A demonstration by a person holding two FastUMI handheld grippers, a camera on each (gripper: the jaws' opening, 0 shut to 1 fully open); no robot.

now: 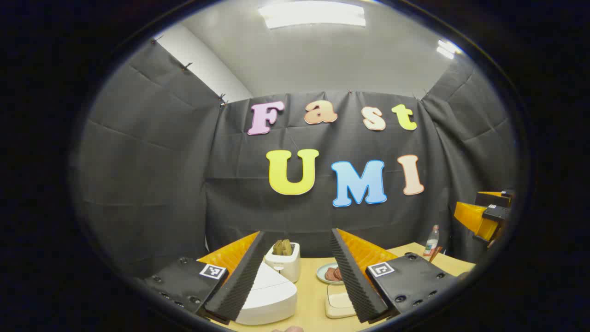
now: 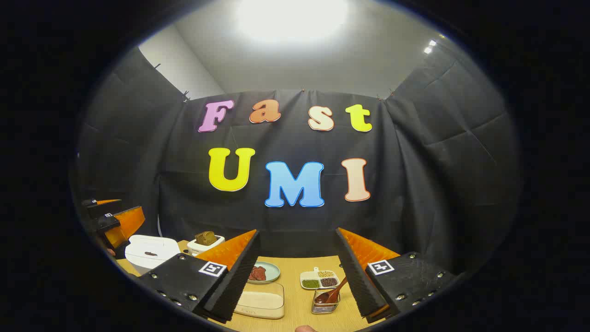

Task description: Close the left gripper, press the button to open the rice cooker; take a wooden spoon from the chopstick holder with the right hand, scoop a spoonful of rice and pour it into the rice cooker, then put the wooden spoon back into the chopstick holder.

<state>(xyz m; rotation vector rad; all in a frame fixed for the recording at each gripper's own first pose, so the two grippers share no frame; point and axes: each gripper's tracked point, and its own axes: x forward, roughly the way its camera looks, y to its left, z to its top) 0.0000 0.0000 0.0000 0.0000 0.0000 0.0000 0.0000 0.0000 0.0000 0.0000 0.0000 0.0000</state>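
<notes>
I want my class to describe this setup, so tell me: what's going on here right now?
A person holds two grippers above a table, and neither has touched anything. The left gripper hangs open over the shut white rice cooker. The right gripper is open too, facing the wooden spoon standing in its holder, beside a clear box of rice.

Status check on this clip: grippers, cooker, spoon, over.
Left gripper open above closed rice cooker. Right gripper open, empty. Wooden spoon in chopstick holder, rice container beside it. Nothing in the way.
</notes>
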